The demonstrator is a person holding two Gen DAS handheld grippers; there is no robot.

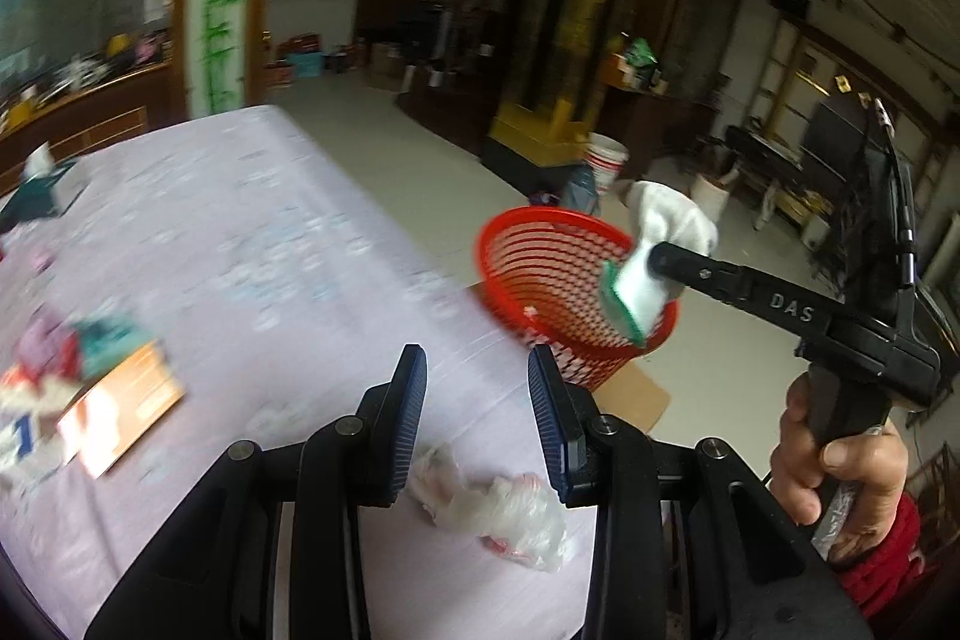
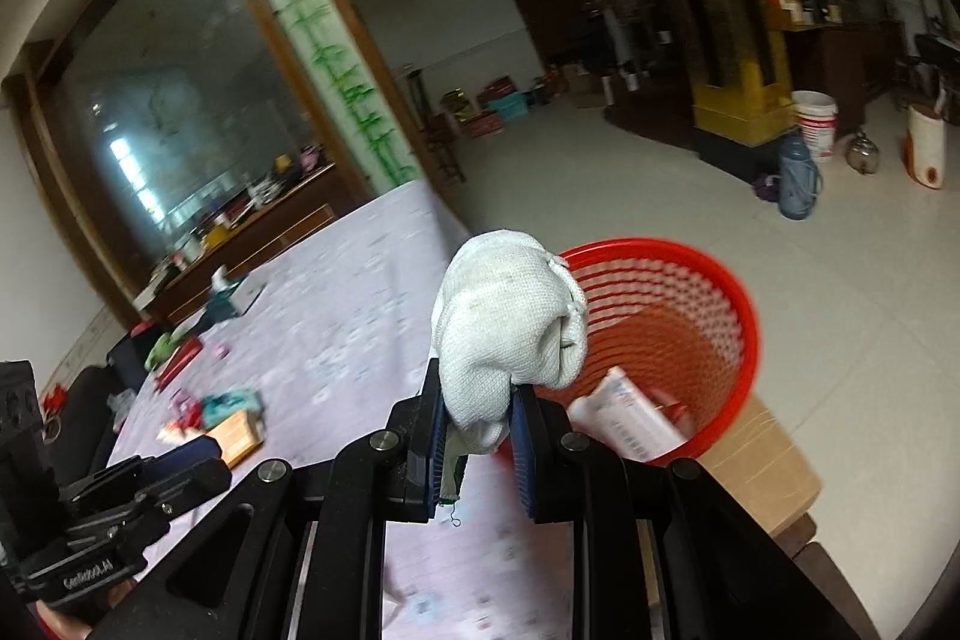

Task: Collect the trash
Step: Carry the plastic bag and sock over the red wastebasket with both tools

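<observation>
Now we see the bench (image 1: 252, 232) first, then the red basket (image 2: 708, 280) just off its edge. Our right gripper (image 2: 477, 427) pinches a white glove (image 2: 510, 322) beside the rim; our left gripper (image 1: 477, 418) is spread over a crumpled plastic bag (image 1: 510, 514).

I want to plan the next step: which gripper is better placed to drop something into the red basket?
Right gripper: it holds the white sock over the basket. Left gripper is open, empty.
</observation>
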